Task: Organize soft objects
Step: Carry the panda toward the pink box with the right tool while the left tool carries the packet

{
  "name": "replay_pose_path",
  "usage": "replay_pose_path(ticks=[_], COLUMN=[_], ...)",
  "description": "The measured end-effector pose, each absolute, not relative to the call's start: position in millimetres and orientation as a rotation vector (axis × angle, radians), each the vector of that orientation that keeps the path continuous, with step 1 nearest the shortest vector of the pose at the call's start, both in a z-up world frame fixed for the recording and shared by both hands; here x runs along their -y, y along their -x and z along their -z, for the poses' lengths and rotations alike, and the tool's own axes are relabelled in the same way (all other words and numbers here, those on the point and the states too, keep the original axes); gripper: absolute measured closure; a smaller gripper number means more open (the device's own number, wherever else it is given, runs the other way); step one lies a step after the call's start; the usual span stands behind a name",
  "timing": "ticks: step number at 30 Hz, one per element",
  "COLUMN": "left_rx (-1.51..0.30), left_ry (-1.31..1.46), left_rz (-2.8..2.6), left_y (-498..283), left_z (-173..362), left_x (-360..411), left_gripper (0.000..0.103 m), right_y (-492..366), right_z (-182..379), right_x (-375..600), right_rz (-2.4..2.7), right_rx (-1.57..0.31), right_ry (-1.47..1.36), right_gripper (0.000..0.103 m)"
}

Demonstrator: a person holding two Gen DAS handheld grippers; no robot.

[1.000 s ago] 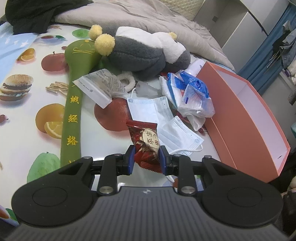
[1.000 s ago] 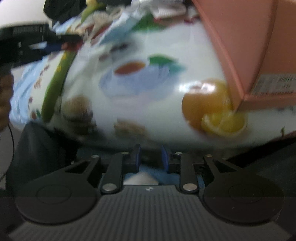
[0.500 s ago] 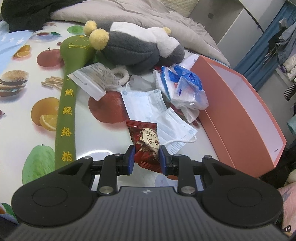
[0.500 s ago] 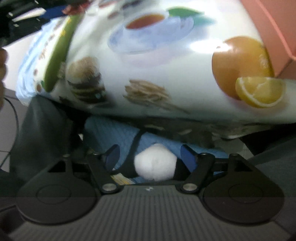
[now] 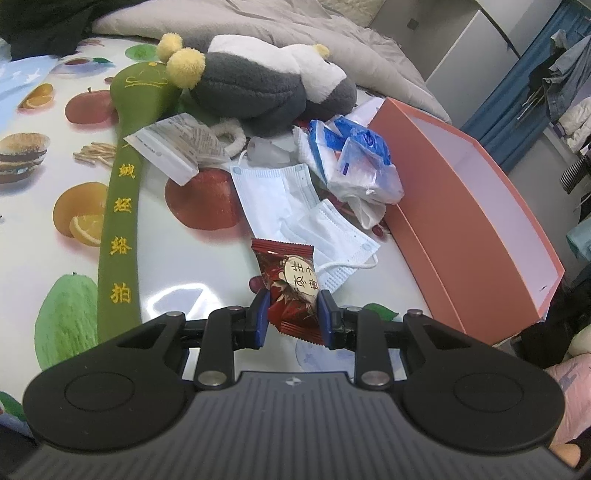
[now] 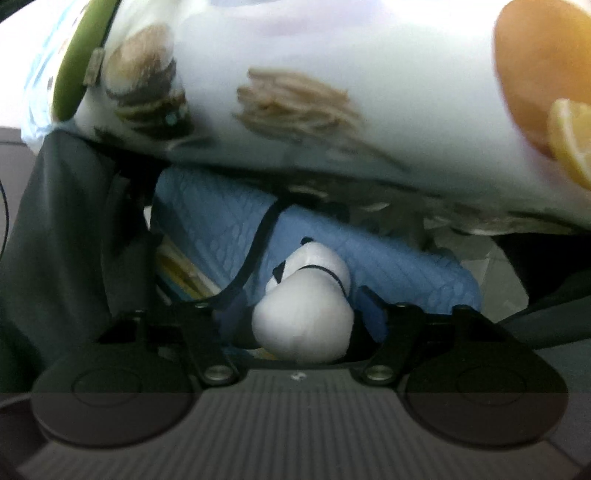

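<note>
Left wrist view: the left hand-held gripper [image 5: 291, 314] is clamped on a red snack packet [image 5: 291, 286], both pads pressing its sides, the packet standing up between the fingers above the surface [image 5: 207, 266], which is covered with a white fruit-and-burger print cloth. Just beyond the packet lie two white face masks [image 5: 291, 195], overlapping each other. Behind them sits a crumpled blue-and-white plastic pack [image 5: 360, 162], near the long wall of an open salmon-pink box [image 5: 476, 229] that runs along the right side; the part of its white inside that shows is bare. A long green plush massage stick [image 5: 120, 206] with yellow characters stretches up the left side, its head touching a grey-and-white plush toy [image 5: 266, 88] with yellow pompoms. A crinkled printed wrapper [image 5: 173, 147] leans on the stick, and a small white fluffy ring [image 5: 229, 134] lies beside it. A grey duvet [image 5: 314, 33] fills the far background.

Right wrist view: the picture is blurred. The right hand-held gripper [image 6: 301, 319] points down below the edge of the surface [image 6: 332, 55], whose printed cloth hangs over above. Its jaws have just been closing and a small white plush toy [image 6: 303, 317] with black markings sits between them; whether the pads press it I cannot tell. The toy rests against a blue quilted bag [image 6: 369, 266] with a black strap.
</note>
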State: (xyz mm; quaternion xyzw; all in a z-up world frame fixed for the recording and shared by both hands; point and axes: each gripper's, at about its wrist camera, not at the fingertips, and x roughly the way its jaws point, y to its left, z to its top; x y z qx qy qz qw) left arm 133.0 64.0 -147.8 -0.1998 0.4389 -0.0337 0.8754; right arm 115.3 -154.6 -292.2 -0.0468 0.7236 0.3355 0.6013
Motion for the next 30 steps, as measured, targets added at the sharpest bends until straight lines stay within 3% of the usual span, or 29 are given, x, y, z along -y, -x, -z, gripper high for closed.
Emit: replay_pose_path(ticks=[1, 5, 30], left_rx=[-0.917, -0.918, -0.892], left_ry=[0.418, 0.42, 0.418], left_rz=[0.07, 0.07, 0.1], left_y=[-132, -130, -124], left_z=[148, 146, 112], left_x=[-64, -63, -48], left_gripper=[0.071, 0.071, 0.071], right_y=[-114, -116, -145], right_z=[294, 291, 230], right_x=[153, 153, 182], right_rz=[-0.782, -0.796, -0.793], right_rx=[-1.688, -1.705, -1.637], right_ry=[0.11, 0.129, 0.036], right_gripper=[0.05, 0.055, 0.068])
